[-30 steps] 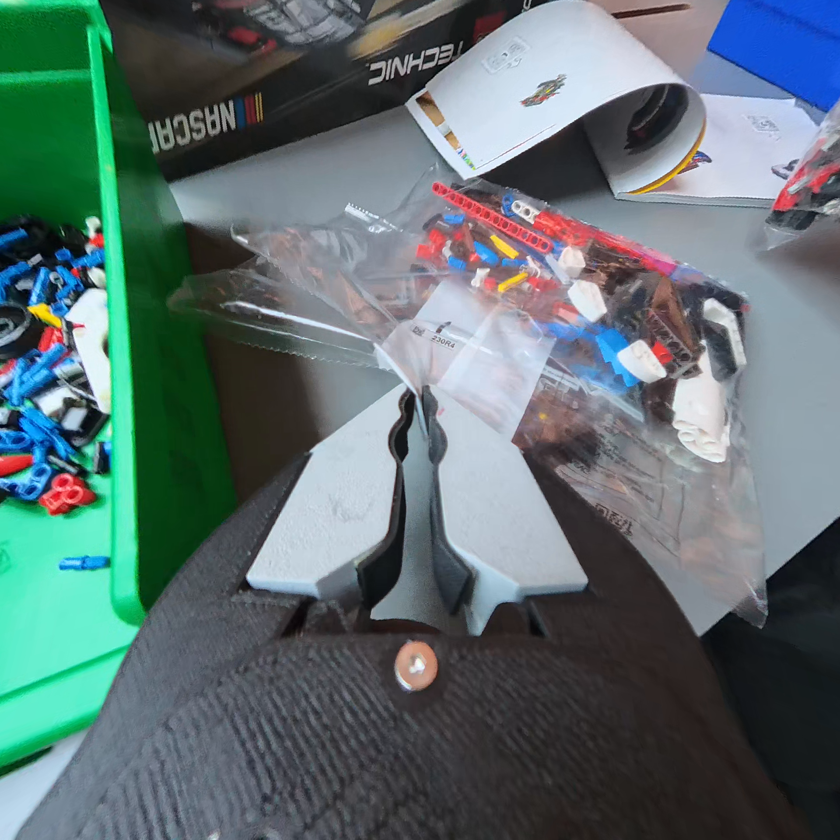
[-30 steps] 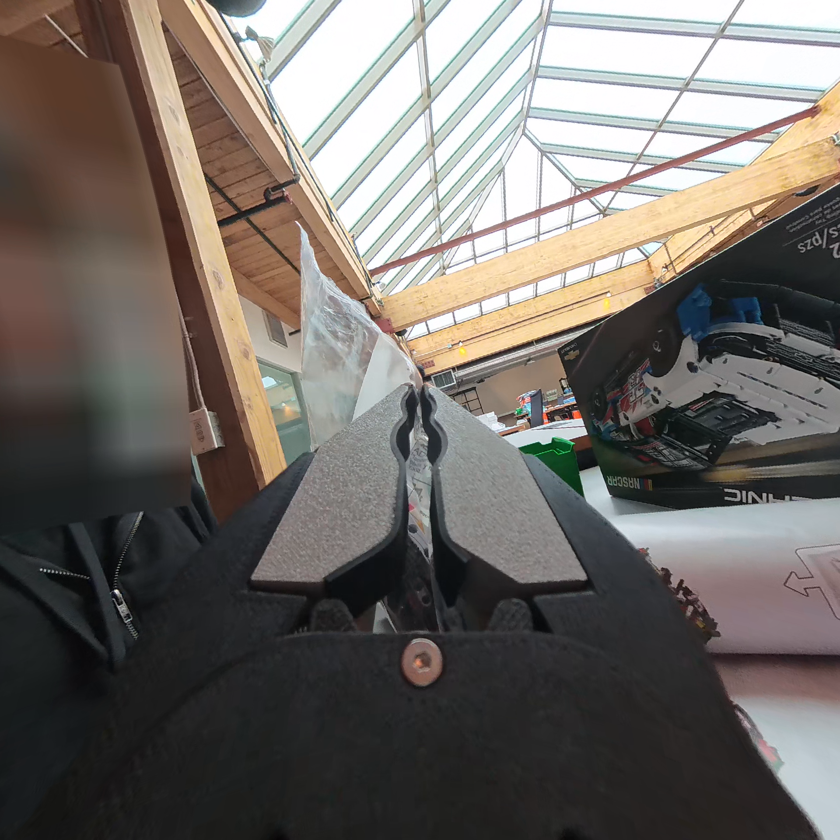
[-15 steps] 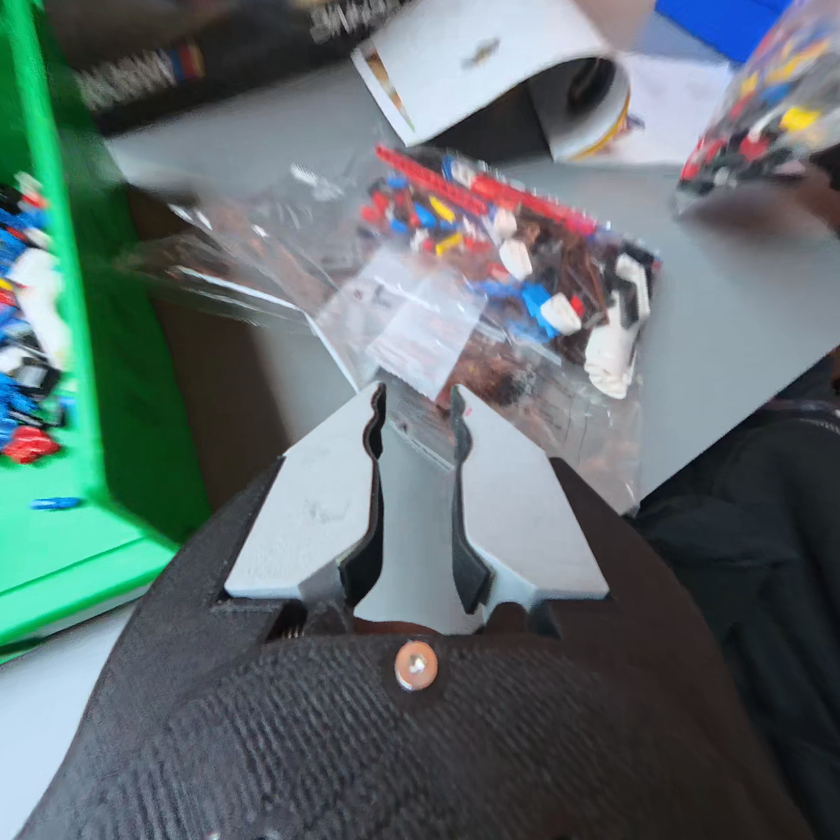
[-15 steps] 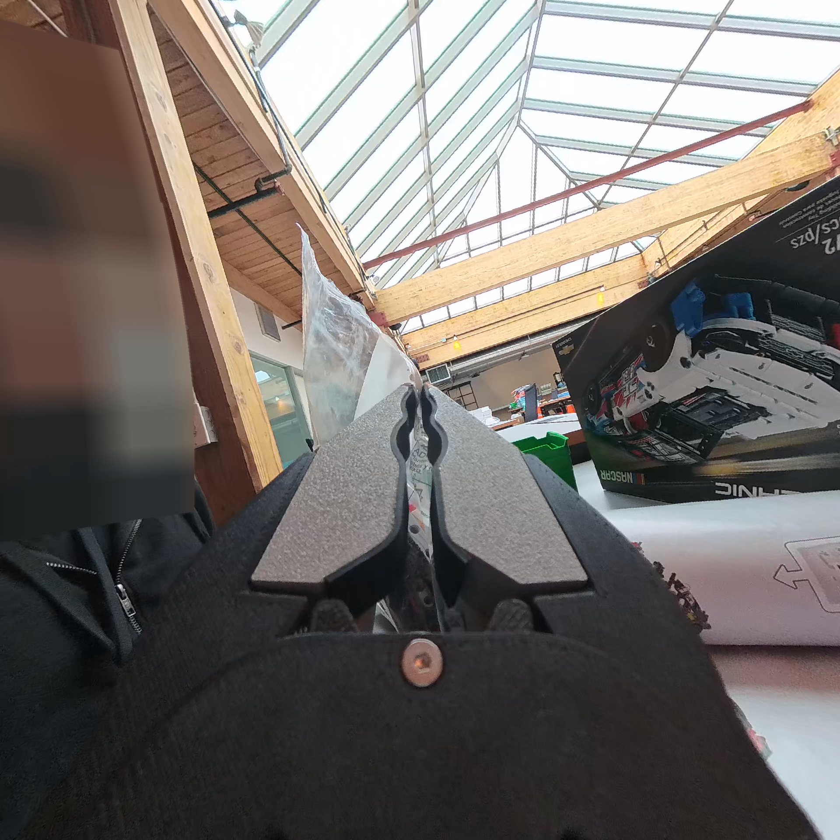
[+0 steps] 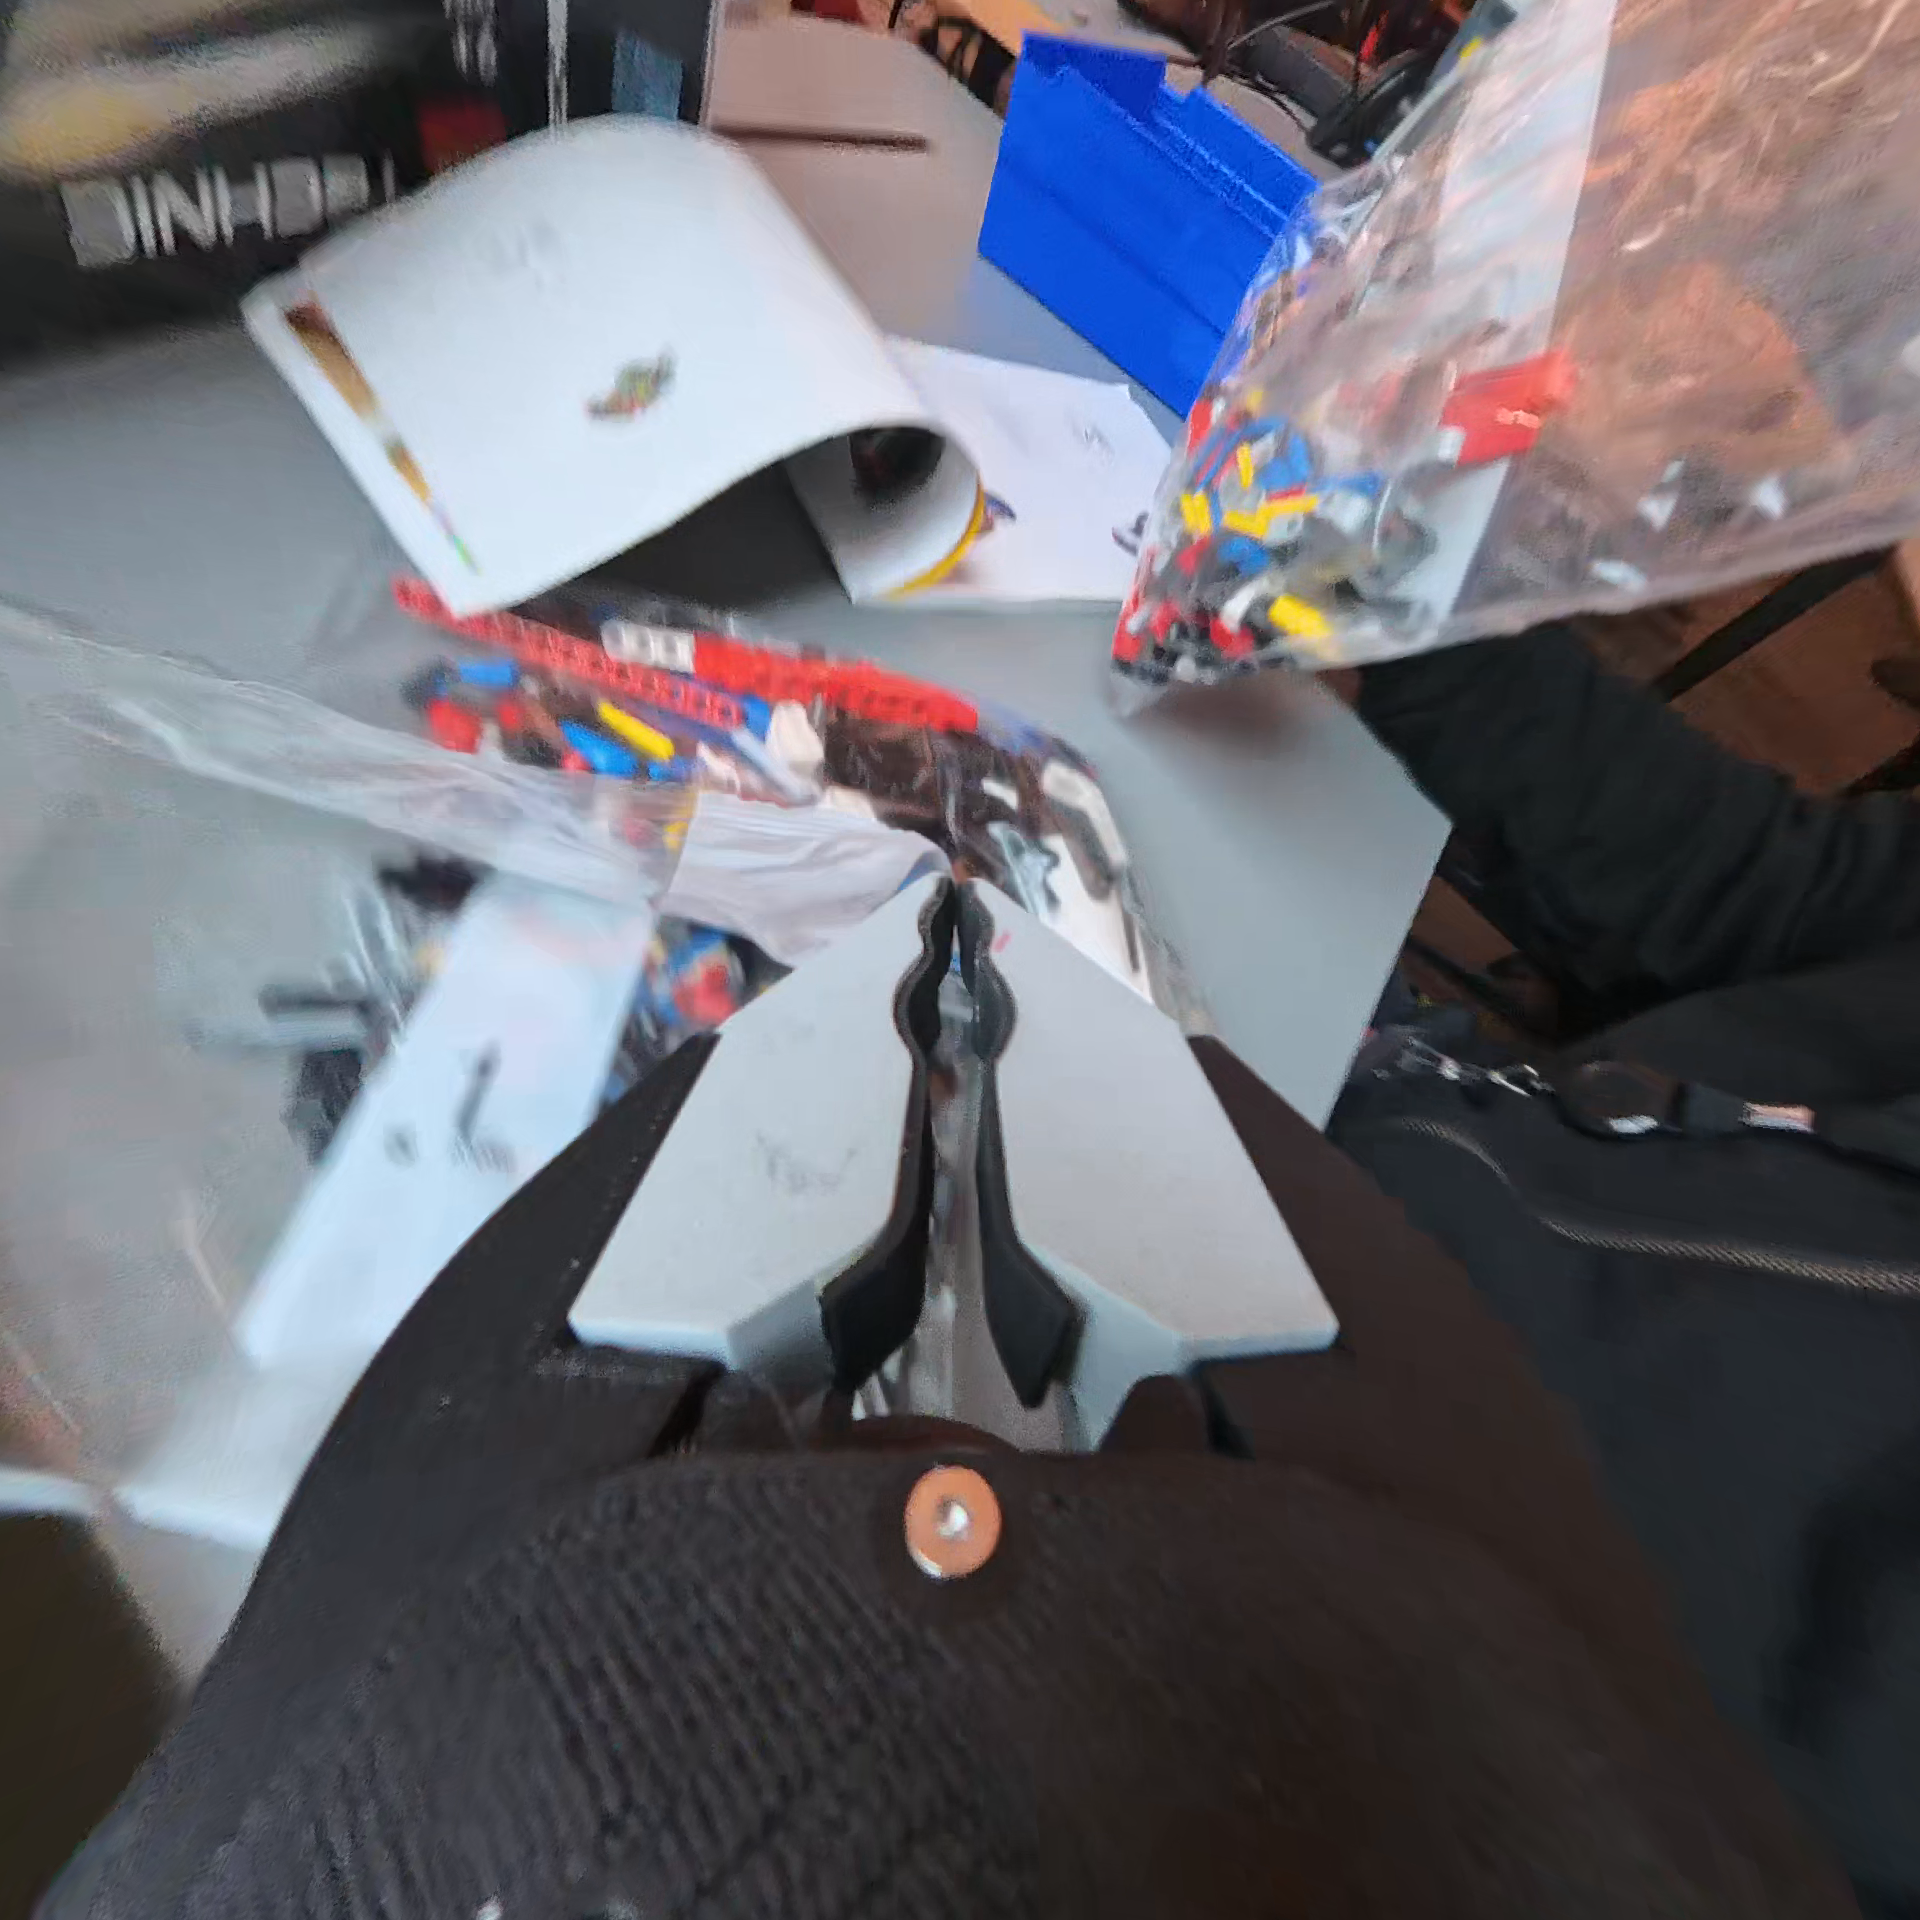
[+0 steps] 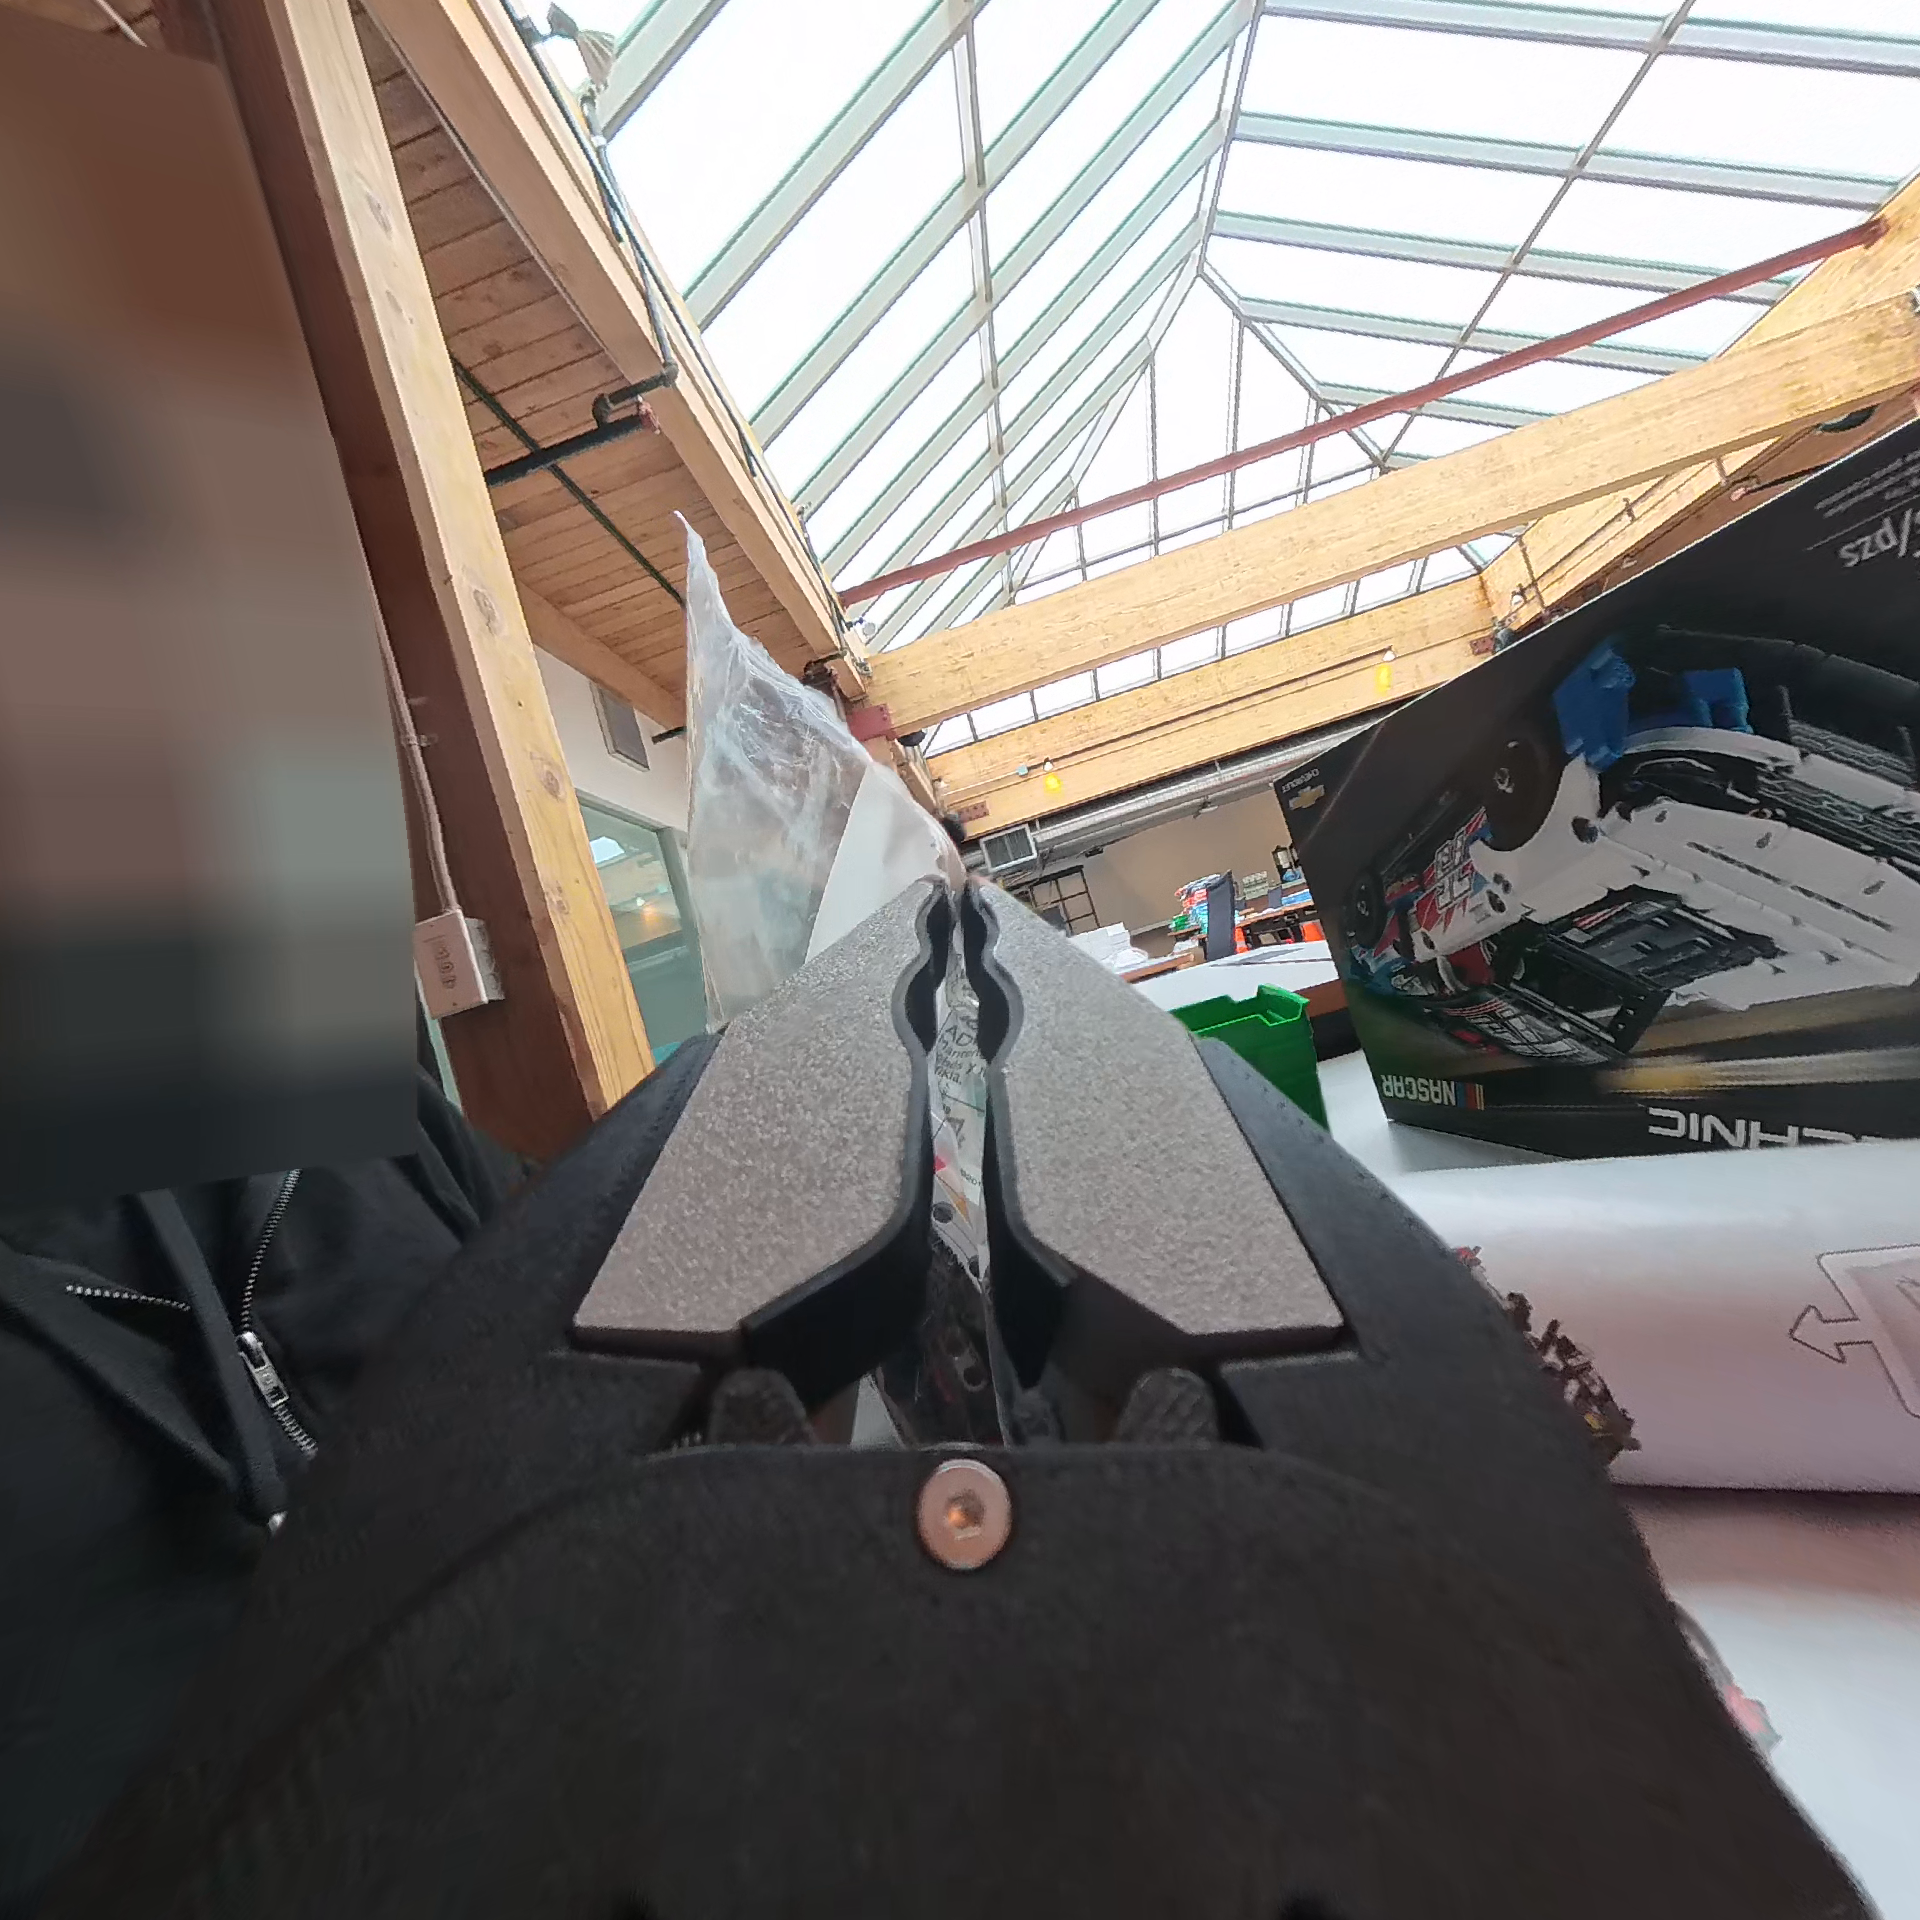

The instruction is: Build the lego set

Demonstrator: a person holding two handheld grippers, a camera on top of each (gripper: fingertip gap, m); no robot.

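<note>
Counted 2 clear bags of parts. L gripper (image 5: 956, 902) clamped on edge of bag 1 (image 5: 727, 727), lying on grey table (image 5: 1278, 831) by 1 curled booklet (image 5: 582, 343). R gripper (image 6: 958, 902) pinched on bag 2 (image 6: 769, 769), held up above table edge. Also 1 box (image 6: 1621, 914), 1 blue bin (image 5: 1122, 197), 1 green bin (image 6: 1247, 1023).

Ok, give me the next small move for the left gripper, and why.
Probably lift the left gripper a little. Its jaws are pinched shut on the edge of the clear parts bag, whose bricks lie on the grey table. The right gripper holds a second bag up.
</note>
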